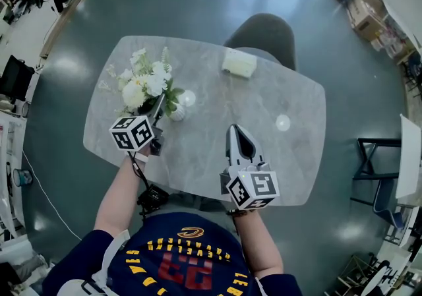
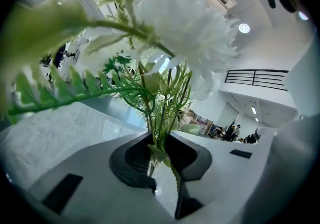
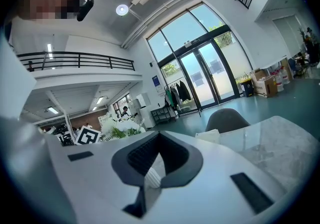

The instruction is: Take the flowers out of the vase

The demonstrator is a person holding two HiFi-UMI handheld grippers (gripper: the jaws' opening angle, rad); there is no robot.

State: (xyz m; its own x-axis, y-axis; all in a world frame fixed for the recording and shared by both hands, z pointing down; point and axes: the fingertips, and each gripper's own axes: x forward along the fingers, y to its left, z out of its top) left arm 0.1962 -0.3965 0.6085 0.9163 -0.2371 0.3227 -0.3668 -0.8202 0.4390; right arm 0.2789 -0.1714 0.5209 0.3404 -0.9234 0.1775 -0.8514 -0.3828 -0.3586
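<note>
Left gripper (image 2: 159, 152) pinching flowers (image 2: 185, 33) by stems, upright, blooms up, right gripper (image 3: 156, 154) closed, empty.

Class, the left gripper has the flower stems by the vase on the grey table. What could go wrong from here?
1. The jaws of the left gripper pinch thin green stems under a big bunch of white flowers; they could slip or bend.
2. The small white vase stands unheld, the right gripper shut and apart from it, so it may tip or lift with the stems.
</note>
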